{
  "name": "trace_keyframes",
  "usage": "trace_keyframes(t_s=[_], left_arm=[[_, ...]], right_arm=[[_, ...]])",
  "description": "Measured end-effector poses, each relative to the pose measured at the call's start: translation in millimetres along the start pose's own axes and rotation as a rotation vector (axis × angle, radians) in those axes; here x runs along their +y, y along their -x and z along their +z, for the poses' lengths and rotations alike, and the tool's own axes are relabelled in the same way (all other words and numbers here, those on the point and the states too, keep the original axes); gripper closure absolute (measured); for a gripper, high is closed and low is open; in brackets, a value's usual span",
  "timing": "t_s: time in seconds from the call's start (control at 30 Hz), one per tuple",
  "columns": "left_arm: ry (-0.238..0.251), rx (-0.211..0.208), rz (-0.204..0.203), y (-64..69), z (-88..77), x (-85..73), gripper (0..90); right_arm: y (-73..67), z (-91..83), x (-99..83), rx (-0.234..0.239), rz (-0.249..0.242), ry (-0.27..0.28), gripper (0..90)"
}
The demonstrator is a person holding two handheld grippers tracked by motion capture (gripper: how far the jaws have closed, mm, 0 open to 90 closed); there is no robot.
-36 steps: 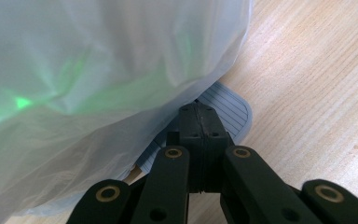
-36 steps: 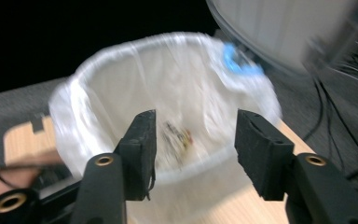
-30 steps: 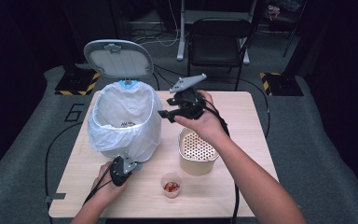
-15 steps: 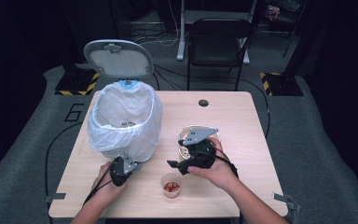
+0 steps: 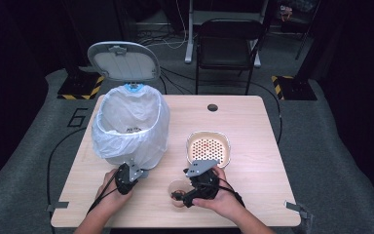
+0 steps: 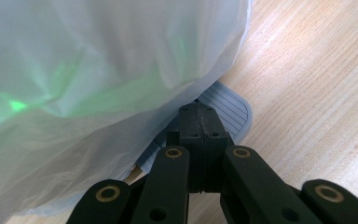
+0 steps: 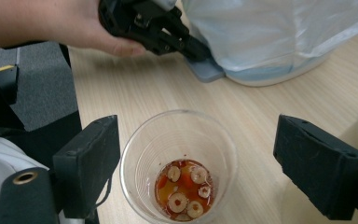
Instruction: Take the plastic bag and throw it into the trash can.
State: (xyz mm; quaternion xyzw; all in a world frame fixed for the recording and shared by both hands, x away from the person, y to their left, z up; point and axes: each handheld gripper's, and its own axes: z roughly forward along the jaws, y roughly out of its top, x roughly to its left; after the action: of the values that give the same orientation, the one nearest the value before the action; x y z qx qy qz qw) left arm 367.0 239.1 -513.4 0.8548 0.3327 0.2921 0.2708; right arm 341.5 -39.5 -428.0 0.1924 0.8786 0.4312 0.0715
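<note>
A clear plastic cup (image 7: 179,140) with red liquid and sliced bits at its bottom stands near the table's front edge (image 5: 177,191). My right gripper (image 7: 200,154) is open, one jaw on each side of the cup and neither touching it; from above it (image 5: 187,194) is just right of the cup. My left gripper (image 6: 199,114) is shut, its tip resting on the grey ribbed pedal (image 6: 230,112) of the bin (image 5: 131,124). The bin has a white bag and its lid (image 5: 124,61) stands up.
A cream strainer bowl (image 5: 208,147) sits right behind the cup. The bin's bag (image 7: 279,32) bulges over the pedal (image 7: 205,71), with the left gripper (image 7: 161,29) and hand close by. A small dark disc (image 5: 212,107) lies at the table's back.
My right gripper has come from beside the bin's mouth, past the strainer bowl, down to the cup at the front edge. The left gripper has stayed on the pedal.
</note>
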Motion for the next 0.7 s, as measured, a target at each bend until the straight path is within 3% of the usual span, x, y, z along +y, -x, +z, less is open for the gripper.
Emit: trace_keyframes(t_s=[0.27, 0.57, 0.67, 0.7], left_arm=[[0.009, 0.000, -0.009, 0.6, 0.6, -0.1, 90.0], [0.002, -0.009, -0.014, 0.4, 0.2, 0.1, 90.0], [0.000, -0.010, -0.014, 0.3, 0.1, 0.1, 90.0], [0.008, 0.000, -0.014, 0.9, 0.6, -0.1, 90.0]], right_arm=[[-5.9, 16.6, -9.6, 0.010, 0.007, -0.019, 13.4], [-10.2, 32.8, -15.0, 0.006, -0.046, -0.075, 14.2], [-12.3, 35.8, -16.5, -0.003, -0.041, -0.082, 14.2], [-12.8, 36.7, -17.2, -0.015, -0.050, -0.084, 17.5]])
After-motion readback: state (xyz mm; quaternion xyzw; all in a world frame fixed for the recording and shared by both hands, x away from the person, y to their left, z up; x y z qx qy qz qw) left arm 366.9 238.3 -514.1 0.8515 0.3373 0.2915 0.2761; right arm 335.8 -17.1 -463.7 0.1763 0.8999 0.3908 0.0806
